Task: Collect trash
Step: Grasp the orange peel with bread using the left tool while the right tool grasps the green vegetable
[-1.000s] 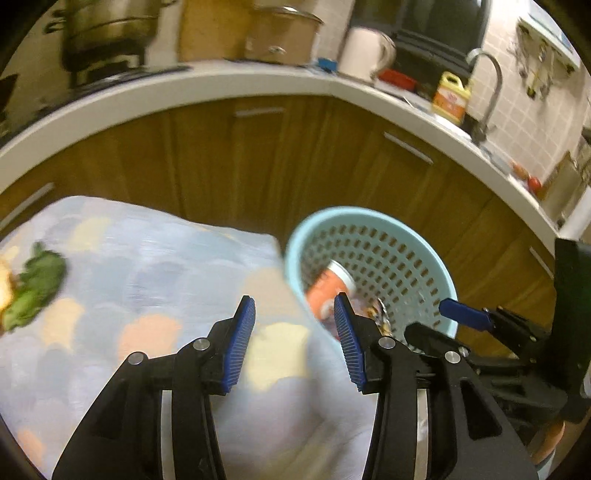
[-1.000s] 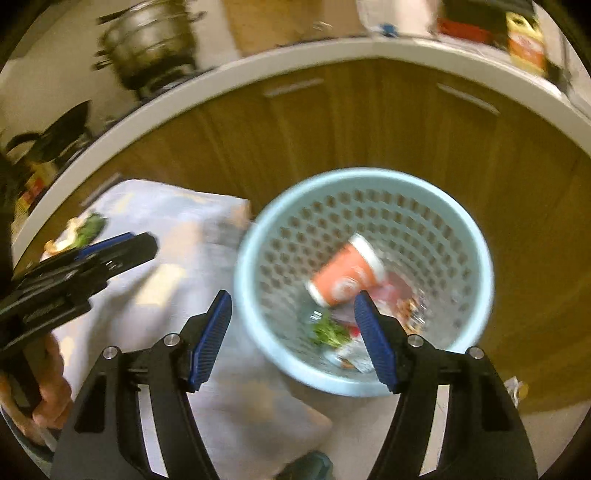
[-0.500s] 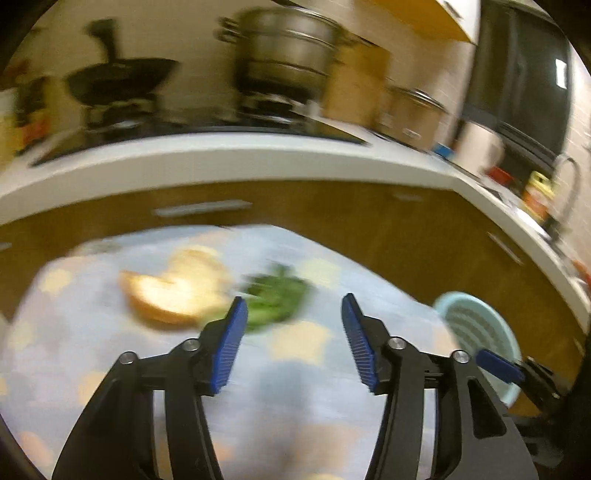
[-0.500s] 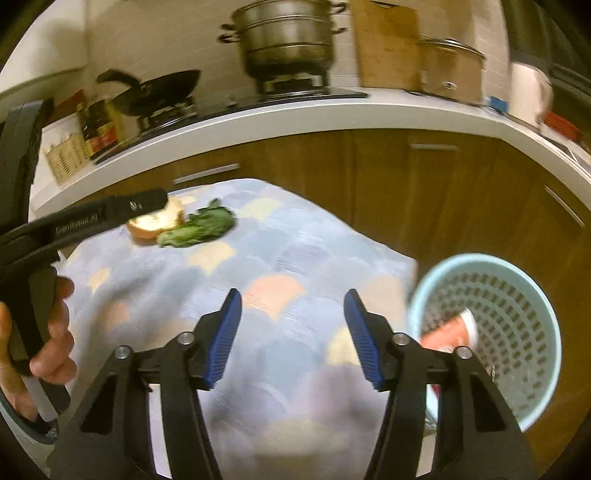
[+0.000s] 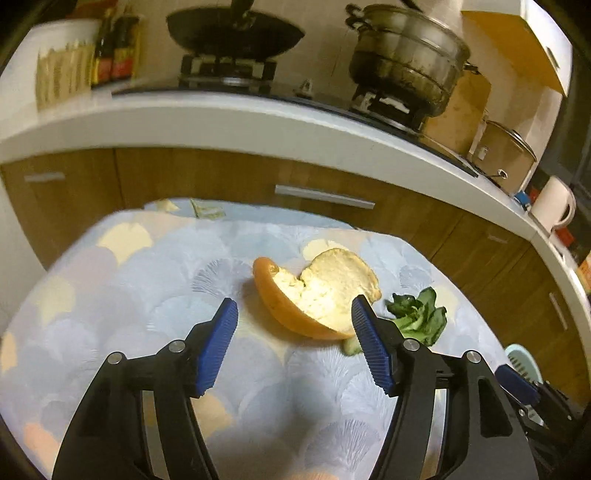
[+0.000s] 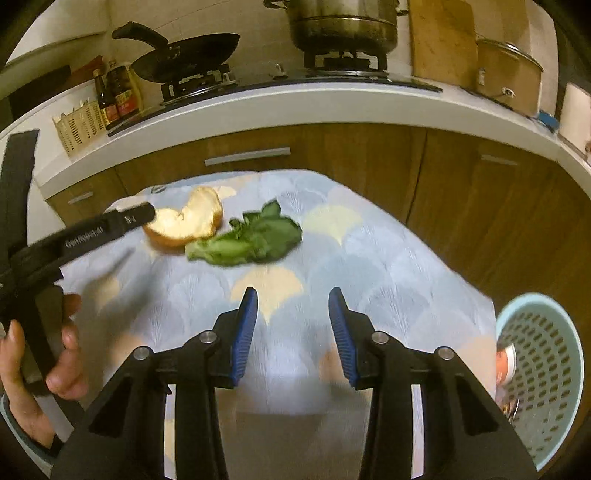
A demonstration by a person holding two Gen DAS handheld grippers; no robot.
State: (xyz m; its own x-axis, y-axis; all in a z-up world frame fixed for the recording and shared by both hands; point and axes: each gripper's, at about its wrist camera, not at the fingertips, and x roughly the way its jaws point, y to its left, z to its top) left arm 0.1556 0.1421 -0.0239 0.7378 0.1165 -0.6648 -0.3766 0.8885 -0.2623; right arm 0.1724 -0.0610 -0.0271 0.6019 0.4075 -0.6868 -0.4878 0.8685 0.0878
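An orange peel (image 5: 314, 291) lies pith side up on the patterned cloth of the table (image 5: 147, 295), with a green leafy scrap (image 5: 417, 317) just to its right. My left gripper (image 5: 293, 314) hovers close in front of the peel; its jaws are opening and nothing is between them. In the right wrist view the peel (image 6: 184, 221) and the leafy scrap (image 6: 247, 240) lie well ahead of my right gripper (image 6: 291, 295), whose jaws are closing on nothing. The left gripper's finger (image 6: 110, 225) reaches to the peel there. A light blue perforated bin (image 6: 543, 373) stands at the right, holding an orange cup.
A curved white counter (image 5: 258, 125) over wooden cabinets runs behind the table. On it stand a black wok (image 5: 236, 26), a steel pot (image 5: 406, 62), bottles (image 6: 118, 96) and a small basket (image 6: 79, 127). A hand (image 6: 48, 365) holds the left gripper.
Both views have swung left from the bin to the table. The peel and leafy scrap now lie ahead. The left jaws stand wider and the right jaws narrower.
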